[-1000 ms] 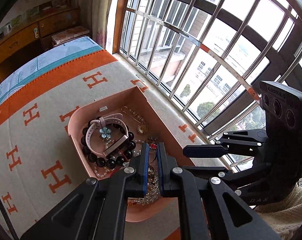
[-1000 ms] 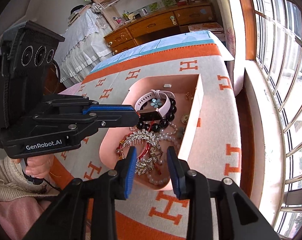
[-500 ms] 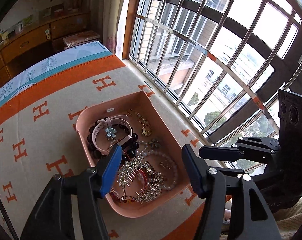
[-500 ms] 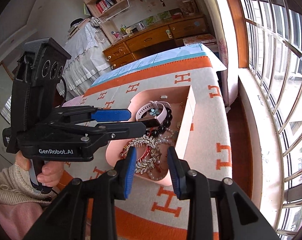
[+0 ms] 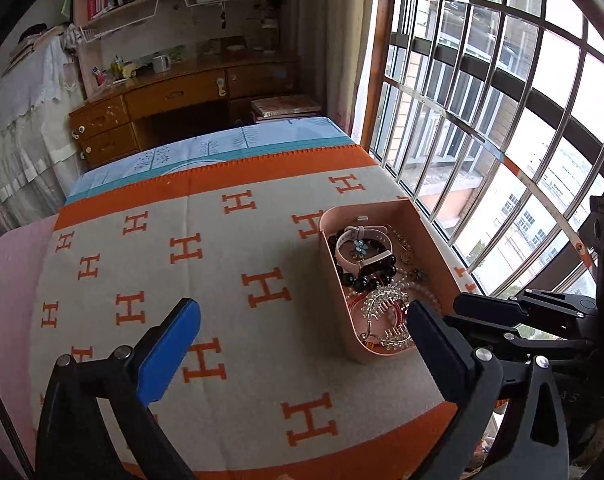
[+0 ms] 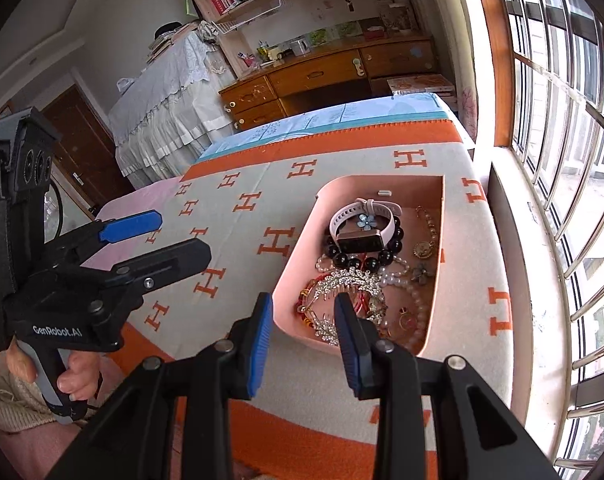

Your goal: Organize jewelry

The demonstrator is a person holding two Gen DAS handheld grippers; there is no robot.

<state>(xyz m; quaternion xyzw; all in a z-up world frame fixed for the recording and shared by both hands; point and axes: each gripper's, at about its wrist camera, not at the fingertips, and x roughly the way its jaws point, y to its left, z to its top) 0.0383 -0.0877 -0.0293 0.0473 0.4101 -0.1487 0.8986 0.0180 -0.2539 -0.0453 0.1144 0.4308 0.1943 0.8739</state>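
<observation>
A pink tray (image 5: pixel 339 280) (image 6: pixel 298 258) sits on the H-patterned blanket near the window. It holds a pink watch (image 6: pixel 362 220), a black bead bracelet (image 6: pixel 384 257), a rhinestone hair comb (image 6: pixel 352 280), a pearl string (image 6: pixel 416 300) and a gold pendant (image 6: pixel 424 248). My left gripper (image 5: pixel 302 316) hangs over bare blanket to the left of the tray. Its jaws are opening wide and nothing is between them. My right gripper (image 6: pixel 302 304) hovers over the tray's near rim with its jaws partly apart and nothing in them.
The blanket (image 5: pixel 222 264) covers a table whose right edge meets a sill and a barred window (image 5: pixel 482 120). A wooden desk (image 6: pixel 322 76) and shelves stand behind it. A hand (image 6: pixel 74 376) holds the left gripper's handle.
The left jaws went from shut to wide open. That gripper drew back and left, off the tray and over the blanket. The right gripper backed off a little and rose.
</observation>
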